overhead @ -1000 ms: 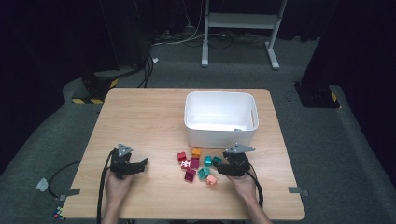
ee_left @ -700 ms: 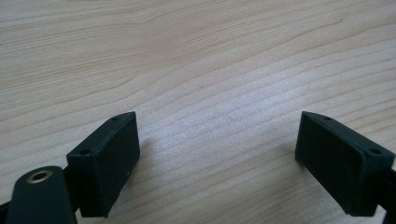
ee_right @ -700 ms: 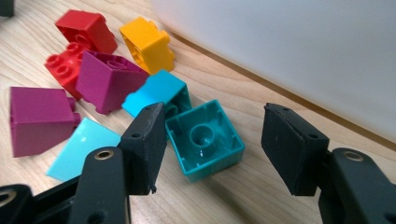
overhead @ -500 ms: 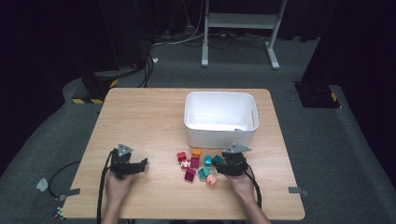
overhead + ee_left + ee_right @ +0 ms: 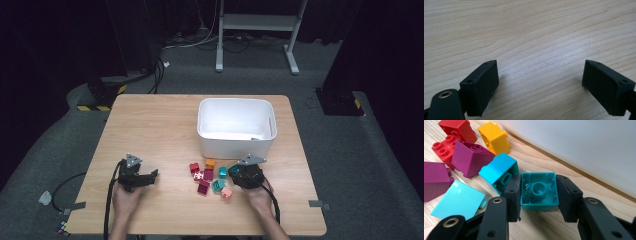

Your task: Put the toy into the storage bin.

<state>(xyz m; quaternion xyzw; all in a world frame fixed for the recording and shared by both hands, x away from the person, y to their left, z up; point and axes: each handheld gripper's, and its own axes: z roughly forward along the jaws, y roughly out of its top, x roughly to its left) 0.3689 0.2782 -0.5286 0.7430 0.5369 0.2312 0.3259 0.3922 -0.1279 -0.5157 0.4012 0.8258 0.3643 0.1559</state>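
A dark teal brick [image 5: 539, 200] lies hollow side toward the camera between the jaws of my right gripper [image 5: 539, 187]. The jaws have just been closing, and both pads now press on its sides. In the high view this gripper [image 5: 235, 173] sits at the right edge of a cluster of loose bricks [image 5: 208, 175], just in front of the white bin [image 5: 235, 135]. My left gripper [image 5: 540, 82] hangs open over bare wood with nothing between its jaws. The high view shows it [image 5: 152, 175] at the table's front left.
Beside the held brick lie a light blue brick [image 5: 497, 171], a purple one [image 5: 470, 157], a yellow one [image 5: 494, 137], red ones [image 5: 457, 128] and a cyan one [image 5: 459, 200]. The bin wall [image 5: 574, 145] rises close behind. A pink brick [image 5: 226, 193] lies nearest the table's front edge.
The right gripper's jaws have narrowed around the teal brick at the right of the cluster. The left hand has stayed where it was.
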